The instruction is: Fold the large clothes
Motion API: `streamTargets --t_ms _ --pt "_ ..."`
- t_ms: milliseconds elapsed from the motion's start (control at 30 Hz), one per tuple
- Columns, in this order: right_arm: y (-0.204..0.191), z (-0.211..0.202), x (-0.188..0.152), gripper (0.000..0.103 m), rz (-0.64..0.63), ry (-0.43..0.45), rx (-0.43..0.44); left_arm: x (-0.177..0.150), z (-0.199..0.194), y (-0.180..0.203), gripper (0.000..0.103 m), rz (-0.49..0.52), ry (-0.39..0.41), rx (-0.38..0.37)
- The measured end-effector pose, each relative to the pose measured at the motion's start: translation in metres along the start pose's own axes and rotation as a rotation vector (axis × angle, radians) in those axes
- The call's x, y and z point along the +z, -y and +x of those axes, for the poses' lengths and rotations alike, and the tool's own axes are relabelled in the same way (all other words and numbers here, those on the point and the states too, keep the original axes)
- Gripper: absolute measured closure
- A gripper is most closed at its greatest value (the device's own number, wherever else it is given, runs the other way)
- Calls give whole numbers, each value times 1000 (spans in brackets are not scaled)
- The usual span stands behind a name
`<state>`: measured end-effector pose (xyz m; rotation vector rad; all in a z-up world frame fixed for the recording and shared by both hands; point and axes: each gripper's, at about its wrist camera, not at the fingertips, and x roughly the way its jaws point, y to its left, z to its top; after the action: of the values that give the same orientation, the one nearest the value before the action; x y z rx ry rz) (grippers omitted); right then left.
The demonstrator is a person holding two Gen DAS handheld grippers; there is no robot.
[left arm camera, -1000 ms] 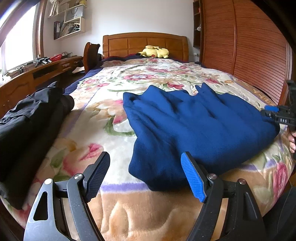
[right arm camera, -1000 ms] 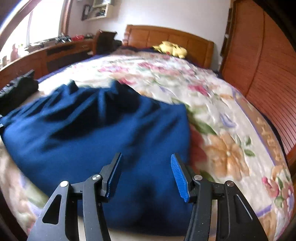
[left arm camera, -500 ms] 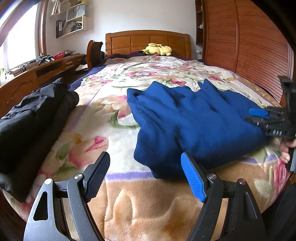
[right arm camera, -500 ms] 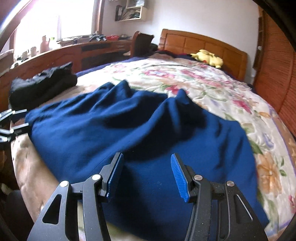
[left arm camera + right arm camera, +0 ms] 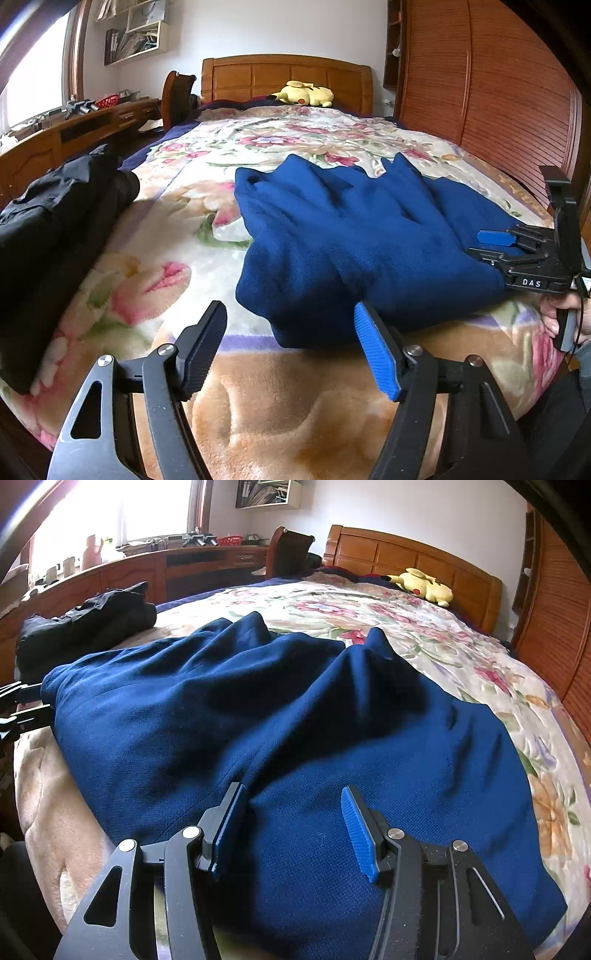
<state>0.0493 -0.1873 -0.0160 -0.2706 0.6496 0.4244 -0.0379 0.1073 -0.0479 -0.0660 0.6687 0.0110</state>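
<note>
A large dark blue garment [image 5: 354,236] lies folded and rumpled on the flowered bedspread [image 5: 184,229] near the foot of the bed. It fills the right wrist view [image 5: 295,731]. My left gripper [image 5: 291,345] is open and empty, just short of the garment's near left corner. My right gripper [image 5: 291,823] is open, low over the garment's near right part, and holds nothing. It also shows at the right edge of the left wrist view [image 5: 495,243]. The left gripper's fingertips [image 5: 22,705] show at the left edge of the right wrist view.
A black garment pile [image 5: 55,229] lies on the bed's left edge, also in the right wrist view [image 5: 88,624]. A yellow plush toy [image 5: 304,94] sits by the wooden headboard [image 5: 284,77]. A wooden desk [image 5: 147,568] runs along the left; a slatted wooden wall [image 5: 491,85] stands on the right.
Both grippers have drawn back toward the foot of the bed. The right gripper has swung left, so the garment now fills its view. Both stayed open.
</note>
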Motion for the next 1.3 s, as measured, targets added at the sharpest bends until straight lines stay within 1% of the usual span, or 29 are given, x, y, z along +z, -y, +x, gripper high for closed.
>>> streamTargets --t_ms 100,167,200,233,267,300,333,433,500,700,833,967,1067,1167,1233,1300 --pt "-1 -1 -1 47 -2 0 -2 0 5 -4 32 -41 -18 -22" --pt "-1 -1 -1 47 -4 0 -3 1 7 -4 40 -57 -23 -50" --pt "-1 -2 -2 47 -4 0 -2 2 8 -3 48 -59 -27 -61" --pt "-2 -2 -1 47 -4 0 -2 3 9 -1 61 -62 -30 -80" --pt "-1 -2 -1 47 -3 0 -2 5 7 1 70 -68 -20 -106" --pt "-2 -2 -1 47 -3 1 -2 8 2 4 82 -77 14 -103" --pt "-1 -3 -2 47 -3 3 -2 11 -1 8 86 -70 33 -90" --pt "4 -8 -4 47 -2 3 22 27 -6 19 92 -43 47 -73" --pt "10 -12 -6 47 10 3 43 39 -12 26 94 -28 70 -73" --pt "23 -22 -14 47 27 6 39 83 -28 65 96 46 162 -78" --pt "34 -29 -20 47 42 11 43 114 -30 109 97 135 209 -90" --pt "46 -39 -24 47 74 26 61 139 -24 154 97 223 223 -122" --pt "55 -51 -27 47 94 46 60 150 -17 186 97 283 215 -152" --pt "69 -63 -34 47 116 63 -3 151 -10 212 97 324 202 -183" --pt "84 -70 -39 47 149 69 -23 150 -7 231 97 353 191 -212" --pt "101 -79 -46 47 190 83 -68 146 -7 247 97 376 185 -242"
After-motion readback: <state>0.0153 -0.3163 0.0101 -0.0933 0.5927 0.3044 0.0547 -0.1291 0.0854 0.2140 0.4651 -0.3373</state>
